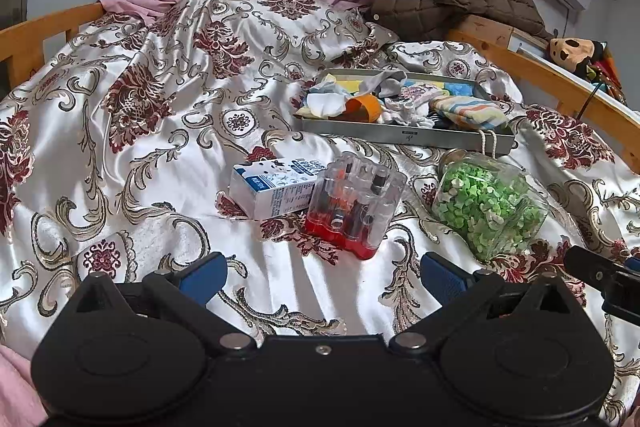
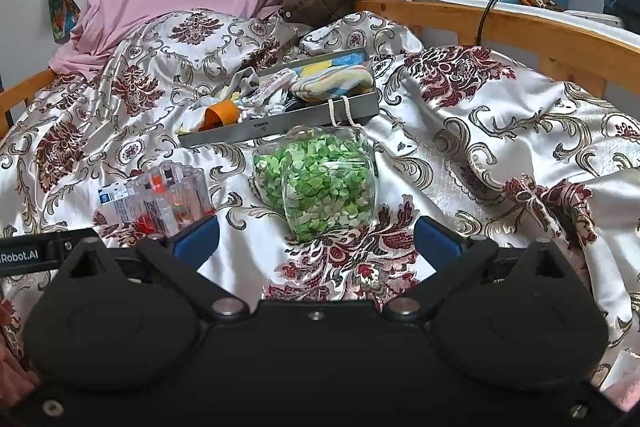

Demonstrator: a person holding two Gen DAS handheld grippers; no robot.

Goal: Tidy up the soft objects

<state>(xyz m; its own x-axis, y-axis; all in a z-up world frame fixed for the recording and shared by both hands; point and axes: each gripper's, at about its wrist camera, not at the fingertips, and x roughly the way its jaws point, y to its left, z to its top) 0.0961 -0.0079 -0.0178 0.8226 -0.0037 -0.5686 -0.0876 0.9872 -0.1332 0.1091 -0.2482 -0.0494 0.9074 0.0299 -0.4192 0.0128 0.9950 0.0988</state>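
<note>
The soft objects (image 1: 400,99), a heap of socks and small cloths, fill a grey metal tray (image 1: 384,135) on the bed's floral quilt (image 1: 140,131), right of centre in the left wrist view and well beyond both tools. The left hand-held gripper (image 1: 322,277) sits low at the frame bottom, released, fingers spread over bare quilt. The right hand-held gripper (image 2: 316,239) is likewise released, level, with a clear jar of green bits (image 2: 320,183) lying just ahead of it. A milk carton (image 1: 268,187) and a clear case of tubes (image 1: 356,207) touch, left of the jar.
</note>
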